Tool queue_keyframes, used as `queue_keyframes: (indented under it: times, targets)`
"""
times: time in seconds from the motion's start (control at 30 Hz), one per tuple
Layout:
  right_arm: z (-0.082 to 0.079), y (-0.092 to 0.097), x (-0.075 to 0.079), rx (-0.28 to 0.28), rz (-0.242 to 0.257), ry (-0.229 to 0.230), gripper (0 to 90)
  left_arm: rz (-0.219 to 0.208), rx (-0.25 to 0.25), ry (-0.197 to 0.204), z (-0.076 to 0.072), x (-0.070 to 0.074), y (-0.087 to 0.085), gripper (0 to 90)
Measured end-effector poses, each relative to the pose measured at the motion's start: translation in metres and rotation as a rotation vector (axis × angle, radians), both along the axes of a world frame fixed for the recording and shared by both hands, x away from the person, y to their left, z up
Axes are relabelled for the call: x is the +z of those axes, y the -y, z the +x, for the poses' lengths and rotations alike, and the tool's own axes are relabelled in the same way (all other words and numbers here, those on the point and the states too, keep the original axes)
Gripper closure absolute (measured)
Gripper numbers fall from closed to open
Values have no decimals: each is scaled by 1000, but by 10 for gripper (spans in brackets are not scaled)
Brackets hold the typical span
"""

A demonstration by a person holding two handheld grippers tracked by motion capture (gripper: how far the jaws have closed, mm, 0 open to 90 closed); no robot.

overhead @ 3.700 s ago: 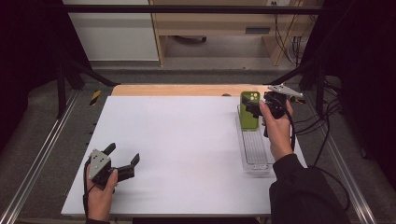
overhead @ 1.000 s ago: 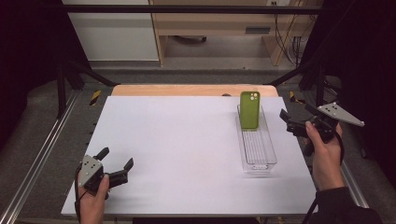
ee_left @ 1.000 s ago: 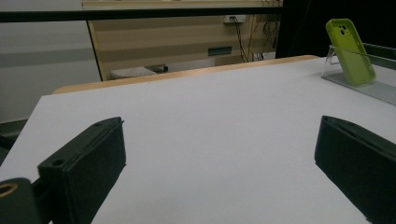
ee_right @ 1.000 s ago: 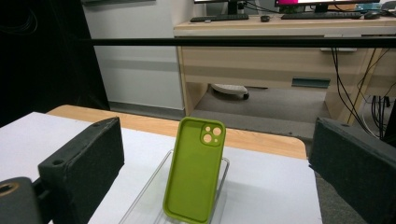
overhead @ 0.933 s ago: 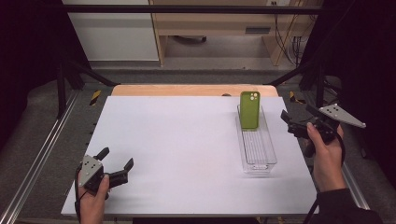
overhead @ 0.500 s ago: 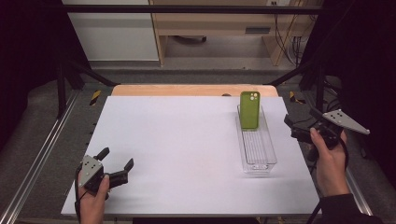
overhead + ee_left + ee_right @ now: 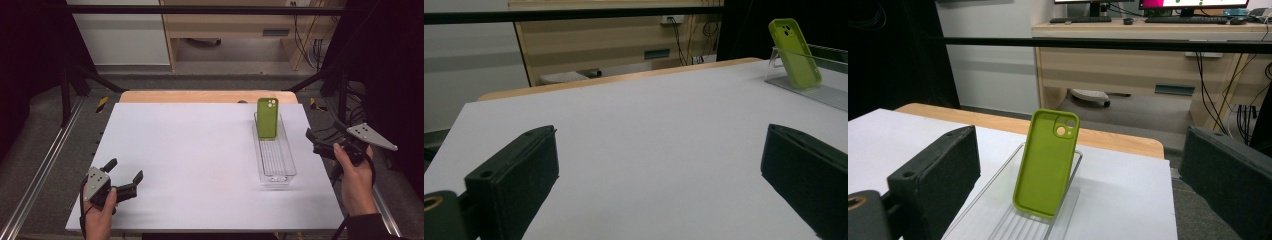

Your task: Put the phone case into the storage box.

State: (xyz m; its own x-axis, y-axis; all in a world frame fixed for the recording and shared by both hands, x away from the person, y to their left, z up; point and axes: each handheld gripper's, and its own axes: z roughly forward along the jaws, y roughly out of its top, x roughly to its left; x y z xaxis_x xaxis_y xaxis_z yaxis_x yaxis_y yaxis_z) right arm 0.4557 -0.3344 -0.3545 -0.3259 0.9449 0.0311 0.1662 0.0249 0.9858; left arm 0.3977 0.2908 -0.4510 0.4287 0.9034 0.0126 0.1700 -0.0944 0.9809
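High view: the left gripper (image 7: 123,176) rests at the table's (image 7: 200,150) near corner, jaws spread, idle. The green phone case (image 7: 267,117) leans upright in the clear tray's (image 7: 275,165) far end, displayed. The right gripper (image 7: 320,142) hangs off-edge, jaws spread, empty.

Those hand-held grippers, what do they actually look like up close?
Each is a black handle with two black, blocky jaws faced with dark pads. The left gripper carries a small grey plate with dark holes, and a black cable trails from it. The right gripper has a larger grey three-cornered plate on top and a black cable too. A dark sleeve covers the person's right forearm.
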Motion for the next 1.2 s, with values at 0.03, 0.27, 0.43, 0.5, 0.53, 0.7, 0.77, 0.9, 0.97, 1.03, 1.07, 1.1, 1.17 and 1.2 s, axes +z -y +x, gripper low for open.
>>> queue_keyframes:
  times: [0.03, 0.27, 0.43, 0.5, 0.53, 0.7, 0.77, 0.9, 0.97, 1.03, 1.07, 1.1, 1.17, 1.2]
  targets:
    - [-1, 0, -1, 2, -2, 1, 33, 1, -2, 1, 0, 0, 0, 16]
    - [-7, 2, -8, 11, 0, 9, 29, 6, -7, 2, 0, 0, 0, 16]
    - [-10, 1, -13, 22, -10, 9, 28, 2, -8, 2, 0, 0, 0, 16]
    - [-12, 0, -15, 26, -19, 8, 27, 4, -9, 1, 0, 0, 0, 16]
    - [-12, 0, -16, 28, -21, 9, 27, 4, -9, 1, 0, 0, 0, 16]
    - [-16, -3, -21, 39, -25, 9, 27, 5, -9, 2, 0, 0, 0, 16]
    - [-17, -4, -22, 44, -25, 6, 27, 2, -10, 4, 0, 0, 0, 16]
    - [-19, -6, -25, 54, -28, 9, 27, 3, -11, 4, 0, 0, 0, 16]
    - [-20, -7, -27, 60, -29, 6, 27, 3, -12, 5, 0, 0, 1, 16]
    - [-21, -8, -29, 64, -30, 4, 27, 3, -12, 6, 0, 0, 1, 16]
    - [-22, -8, -29, 66, -32, 5, 27, 4, -13, 5, -1, 0, 1, 16]
    - [-22, -8, -30, 68, -32, 5, 27, 4, -13, 5, -1, 0, 0, 16]
    - [-23, -9, -31, 70, -31, -2, 27, 4, -14, 6, -1, 0, 1, 16]
    - [-24, -9, -32, 72, -33, -2, 27, 5, -14, 5, -1, 0, 1, 16]
